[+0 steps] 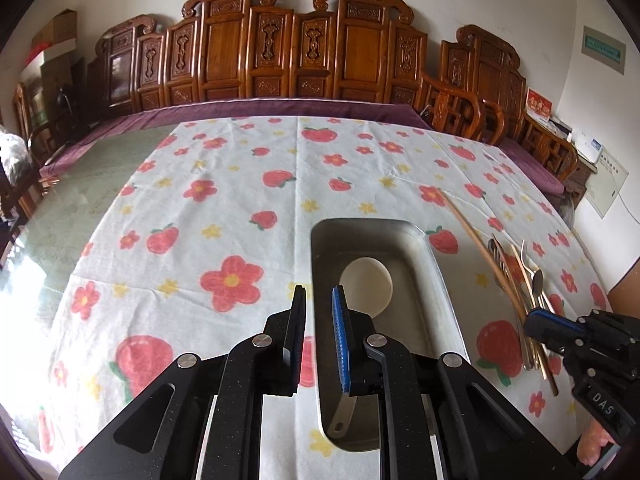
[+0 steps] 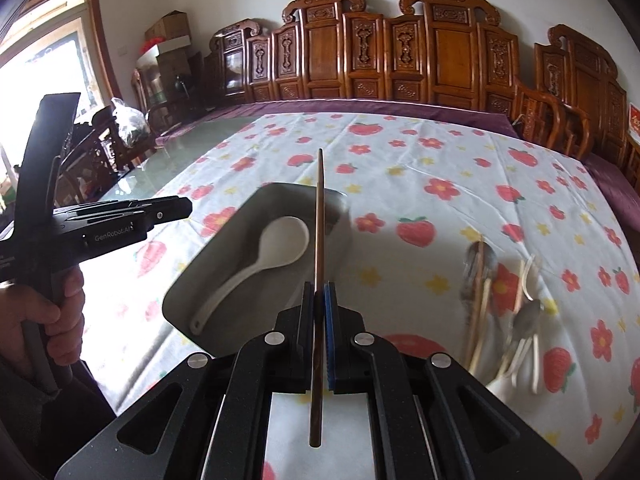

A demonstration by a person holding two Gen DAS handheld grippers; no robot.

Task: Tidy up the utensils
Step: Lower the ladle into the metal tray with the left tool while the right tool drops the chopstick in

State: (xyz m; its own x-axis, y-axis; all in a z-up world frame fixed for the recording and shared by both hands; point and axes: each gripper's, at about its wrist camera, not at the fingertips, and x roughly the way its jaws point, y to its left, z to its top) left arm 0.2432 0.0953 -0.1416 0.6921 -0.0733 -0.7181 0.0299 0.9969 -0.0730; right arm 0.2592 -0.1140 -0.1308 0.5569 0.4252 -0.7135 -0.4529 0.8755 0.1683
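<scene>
The right gripper (image 2: 320, 292) is clamping a single brown chopstick (image 2: 319, 216) between its pads, jaws all but closed on it. The stick is standing nearly straight along the fingers, its far end reaching out over the metal tray (image 2: 224, 248) and its near end poking back behind the pads. The whole tool is pointing steeply down toward the table.

The left gripper (image 1: 318, 304) is holding nothing; a narrow gap is showing between its black pad and its blue one, and only the tray (image 1: 404, 236) lies below them. Seen from the right wrist, a person's hand (image 2: 44, 320) is wrapping around its grip, holding it off the tray's left side, fingers pointing toward the tray.

Inside the tray a white ceramic spoon (image 2: 276, 248) is lying with its bowl toward the far end and its handle running back to the near corner.

To the right of the tray, on the flowered tablecloth (image 2: 440, 160), the remaining utensils (image 2: 504, 304) are lying in a loose heap: metal spoons, a fork and pale chopsticks, blurred in the right view. Behind the table, carved wooden chairs (image 2: 400, 52) are lining the wall.
</scene>
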